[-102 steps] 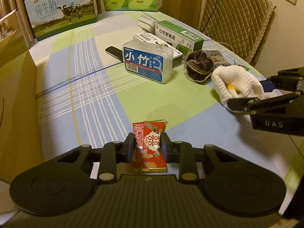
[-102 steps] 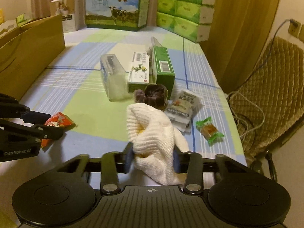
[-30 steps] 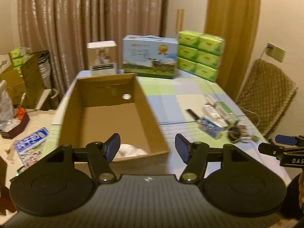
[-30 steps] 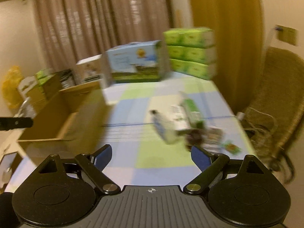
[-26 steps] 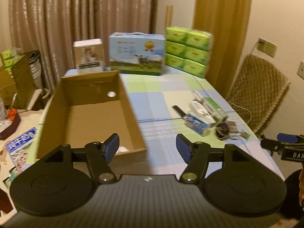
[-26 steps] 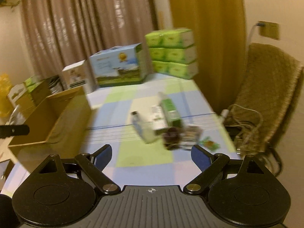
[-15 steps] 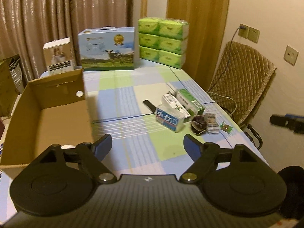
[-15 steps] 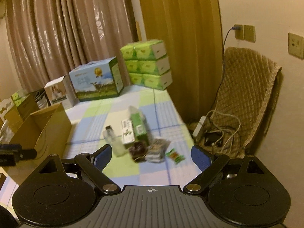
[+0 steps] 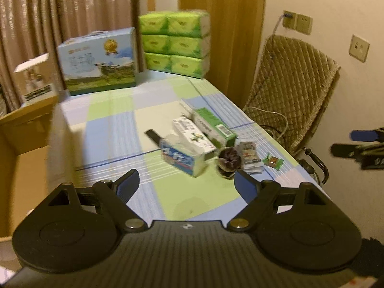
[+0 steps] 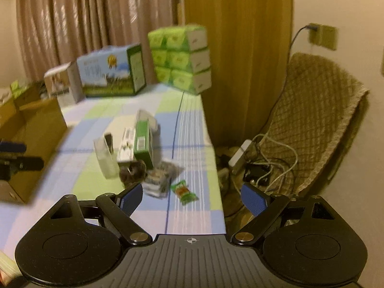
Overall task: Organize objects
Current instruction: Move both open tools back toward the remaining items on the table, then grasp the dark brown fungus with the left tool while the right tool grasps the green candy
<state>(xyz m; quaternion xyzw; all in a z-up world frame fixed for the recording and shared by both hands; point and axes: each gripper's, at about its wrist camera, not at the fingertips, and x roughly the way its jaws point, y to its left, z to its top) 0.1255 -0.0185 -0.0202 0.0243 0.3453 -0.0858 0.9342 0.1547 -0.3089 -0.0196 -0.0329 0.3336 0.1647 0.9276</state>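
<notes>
Both hand-held grippers have swung away from the brown cardboard box (image 9: pixel 21 141), where the red snack packet and white knitted cloth went, and now face the clutter on the counter (image 9: pixel 115 120) with its blue, green and white checked cloth.

Left wrist view: the left hand-held gripper (image 9: pixel 186 184) is empty, its jaws wide apart and opening further. Ahead of it, slightly right, lies a clear plastic box with a blue label (image 9: pixel 183 154); just beyond that, side by side, a white carton (image 9: pixel 192 134) and a green carton (image 9: pixel 213 126). A dark crumpled pouch (image 9: pixel 228 162) sits just off the right fingertip, with a silvery printed packet (image 9: pixel 249 154) and a small green-wrapped sweet (image 9: pixel 273 161) further right. The cardboard box is at far left (blurred). The right hand-held gripper (image 9: pixel 345 144) shows at the right edge.

Right wrist view: the right hand-held gripper (image 10: pixel 190 198) holds nothing; its jaws are apart but closing. The green-wrapped sweet (image 10: pixel 184 192) lies between and just ahead of the fingers, the silvery packet (image 10: pixel 159 180) and dark pouch (image 10: pixel 132 171) ahead-left, the cartons beyond. The left hand-held gripper (image 10: pixel 16 153) is at far left, before the cardboard box (image 10: pixel 31 129).
</notes>
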